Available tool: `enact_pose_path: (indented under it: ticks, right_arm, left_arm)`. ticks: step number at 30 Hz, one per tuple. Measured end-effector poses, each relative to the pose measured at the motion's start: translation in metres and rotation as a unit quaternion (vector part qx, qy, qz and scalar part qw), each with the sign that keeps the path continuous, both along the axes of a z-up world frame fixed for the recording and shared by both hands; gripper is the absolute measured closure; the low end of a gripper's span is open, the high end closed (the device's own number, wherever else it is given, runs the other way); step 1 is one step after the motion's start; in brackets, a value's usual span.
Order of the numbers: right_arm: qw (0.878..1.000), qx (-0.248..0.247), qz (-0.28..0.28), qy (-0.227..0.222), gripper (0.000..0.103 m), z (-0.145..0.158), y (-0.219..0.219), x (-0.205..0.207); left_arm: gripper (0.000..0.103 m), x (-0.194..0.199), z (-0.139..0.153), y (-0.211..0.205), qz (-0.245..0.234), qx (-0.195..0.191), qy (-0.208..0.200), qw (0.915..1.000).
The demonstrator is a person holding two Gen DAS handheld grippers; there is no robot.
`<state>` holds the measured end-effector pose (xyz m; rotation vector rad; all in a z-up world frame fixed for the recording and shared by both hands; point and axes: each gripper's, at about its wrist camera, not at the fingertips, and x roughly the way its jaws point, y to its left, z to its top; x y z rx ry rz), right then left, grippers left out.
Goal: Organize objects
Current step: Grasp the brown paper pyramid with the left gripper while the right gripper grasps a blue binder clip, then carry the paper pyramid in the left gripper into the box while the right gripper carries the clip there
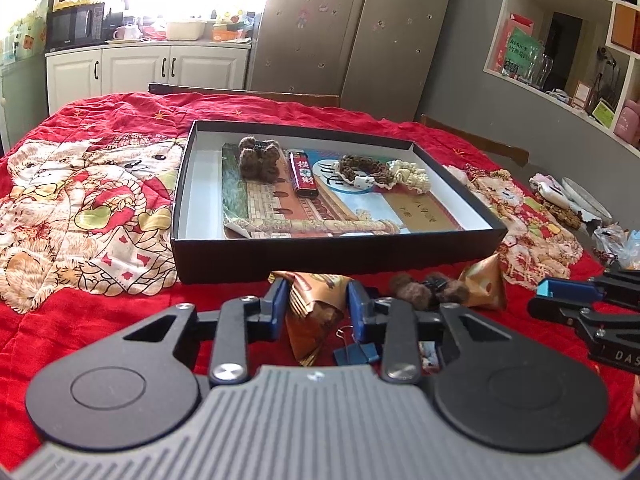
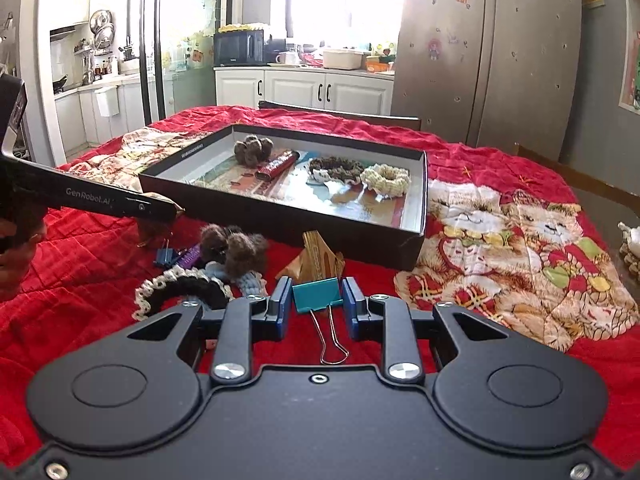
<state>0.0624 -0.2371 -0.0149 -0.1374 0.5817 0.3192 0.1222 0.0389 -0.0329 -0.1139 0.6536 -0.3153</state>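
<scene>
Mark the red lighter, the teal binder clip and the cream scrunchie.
red lighter [image 1: 303,175], left wrist view, middle of its body.
teal binder clip [image 2: 318,294], right wrist view, its teal body.
cream scrunchie [image 2: 385,176], right wrist view, its near rim.

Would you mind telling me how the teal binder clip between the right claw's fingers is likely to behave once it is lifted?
The teal binder clip looks like stiff folded metal, so it probably won't squash. Its wire handles hang loose toward the camera and may swing. The right claw touches only its narrow painted sides, so it could pivot or slip.
</scene>
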Motion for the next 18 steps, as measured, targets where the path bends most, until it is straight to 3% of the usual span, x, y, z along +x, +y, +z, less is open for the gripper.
enact_pose_path:
  ticks: [9, 18]
  right_arm:
    - [0.999, -0.012, 0.023, -0.027, 0.078, 0.029, 0.012, 0.008]
    - [0.996, -0.045, 0.052, -0.056, 0.078, 0.058, 0.041, 0.053]
  left_arm:
    - [0.068, -0.001, 0.023, 0.002, -0.007, -0.014, -0.02, 0.9997]
    - [0.067, 0.041, 0.043, 0.008, 0.01, -0.004, -0.031, 0.9995]
